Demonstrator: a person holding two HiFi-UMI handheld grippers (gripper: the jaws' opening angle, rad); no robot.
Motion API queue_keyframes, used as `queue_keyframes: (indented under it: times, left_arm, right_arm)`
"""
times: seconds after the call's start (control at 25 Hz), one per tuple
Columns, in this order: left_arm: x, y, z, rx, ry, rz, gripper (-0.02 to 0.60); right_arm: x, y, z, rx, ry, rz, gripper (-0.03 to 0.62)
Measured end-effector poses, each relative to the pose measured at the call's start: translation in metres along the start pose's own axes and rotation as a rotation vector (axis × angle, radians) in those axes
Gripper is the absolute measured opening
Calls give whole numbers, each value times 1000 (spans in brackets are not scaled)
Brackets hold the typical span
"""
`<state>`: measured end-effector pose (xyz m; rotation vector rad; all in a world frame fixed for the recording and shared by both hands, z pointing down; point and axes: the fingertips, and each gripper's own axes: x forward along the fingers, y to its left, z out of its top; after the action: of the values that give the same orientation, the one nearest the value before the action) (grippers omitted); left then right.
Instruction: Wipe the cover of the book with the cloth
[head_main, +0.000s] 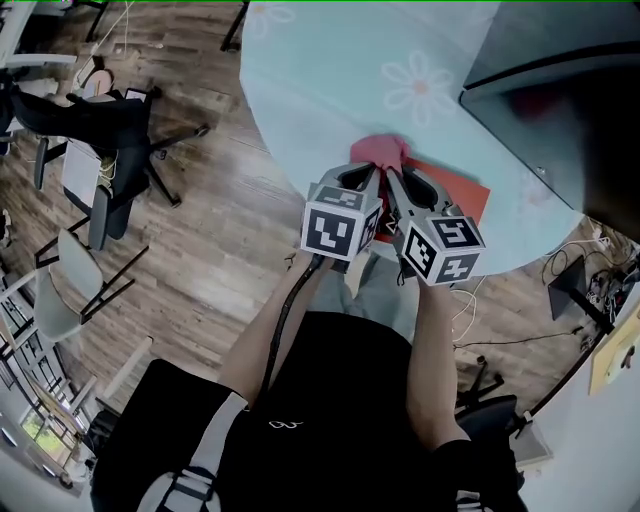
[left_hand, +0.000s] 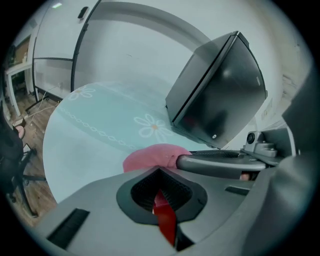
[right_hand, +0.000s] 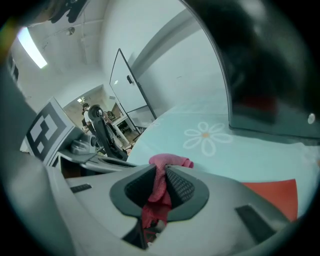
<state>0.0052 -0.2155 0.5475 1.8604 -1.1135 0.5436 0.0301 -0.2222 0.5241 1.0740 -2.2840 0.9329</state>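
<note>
While right claw (right_hand: 159, 187) pinches cloth (right_hand: 167, 161), book (right_hand: 272, 194) seemingly nears table edge (head_main: 515, 255).

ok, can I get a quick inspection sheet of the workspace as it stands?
Surface: round table, pale teal flowered cover.
Job's things: red book at the near edge; pink cloth bunched by it.
Clutter: dark box on the table.
Grippers: left claw shut on book; right claw shut on cloth.
Cables: black lead from left gripper; more on floor, right.
Surroundings: wood floor, office chairs at left.
</note>
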Motion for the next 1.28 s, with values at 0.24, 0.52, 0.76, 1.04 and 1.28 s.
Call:
queue_keyframes:
  times: [0.24,0.52,0.76,1.04,1.28]
  left_arm:
    - [7,-7,-4,21,28,5,14]
    - [16,-26,-7,43,59,-16,14]
    - [27,-48,-13,63,84,-48,14]
    - [38,-74,-21,72,109,-74,14]
    - [49,-94,-24,83,114,-85,14]
  right_arm:
    - [-6,-9,-8,25,1,-3,63]
    - [-20,-24,-13,51,-8,-24,63]
    - [-35,-43,-19,78,-19,-48,63]
    - [-55,-64,-28,104,-36,-75,63]
    - [-70,-80,-32,115,-41,-89,63]
